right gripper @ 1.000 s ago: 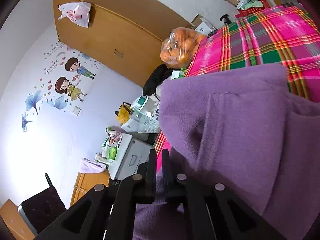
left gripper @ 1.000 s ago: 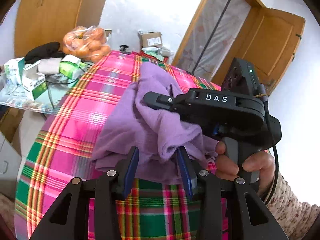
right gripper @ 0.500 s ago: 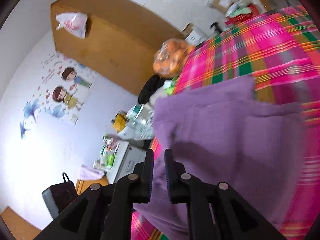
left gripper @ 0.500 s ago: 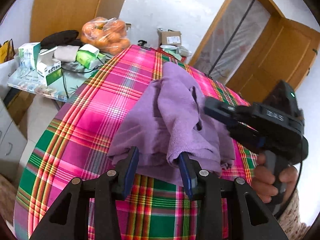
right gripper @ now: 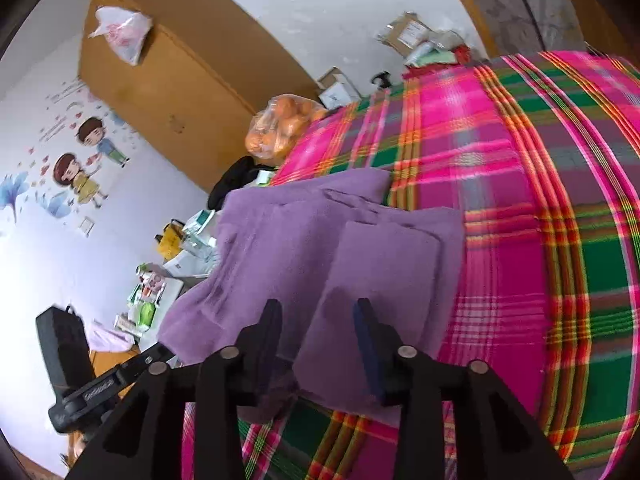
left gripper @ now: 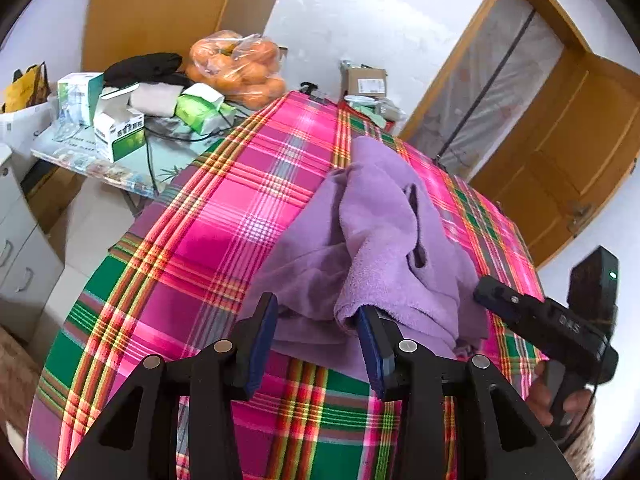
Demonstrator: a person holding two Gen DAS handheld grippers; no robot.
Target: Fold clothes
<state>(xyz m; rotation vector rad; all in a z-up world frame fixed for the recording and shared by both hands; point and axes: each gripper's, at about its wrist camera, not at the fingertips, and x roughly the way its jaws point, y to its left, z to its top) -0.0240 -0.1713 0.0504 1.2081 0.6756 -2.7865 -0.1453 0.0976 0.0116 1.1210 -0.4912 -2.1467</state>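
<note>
- Right now I see the purple garment (left gripper: 380, 240) lying bunched on the plaid cloth (left gripper: 224, 240) that covers the desk, folds heaped over one another along its middle.
- My left gripper (left gripper: 316, 340) has its fingers (left gripper: 262, 336) spread apart; a rolled edge of the garment rests against the inner face of the right-hand finger, while the other finger stands clear of the fabric, so nothing is pinched.
- From the right wrist view the garment (right gripper: 320, 256) looks flatter, with a square patch like a pocket lying on top toward the near edge.
- My right gripper (right gripper: 316, 340) also has its fingers (right gripper: 368, 344) released and spread, low over the near edge of the garment with fabric showing between them; I cannot tell whether the tips touch the cloth.
- In the left wrist view the right gripper (left gripper: 536, 320) shows at the right edge of the desk, just beside the garment, with a hand (left gripper: 560, 396) around its handle.
- In the right wrist view the left gripper (right gripper: 108, 380) shows at the lower left, near the garment's left corner.
- Beyond the far end of the desk I see a clear bag of oranges (left gripper: 240, 68), and beside it a side table (left gripper: 96, 164) crowded with small green-and-white boxes (left gripper: 120, 132) and a black cloth (left gripper: 144, 66).
- A wooden wardrobe (right gripper: 168, 76) stands against the wall with a plastic bag (right gripper: 122, 34) on top, and cartoon stickers (right gripper: 84, 152) decorate the wall next to it.
- A wooden door (left gripper: 576, 152) stands at the right in the left wrist view.
</note>
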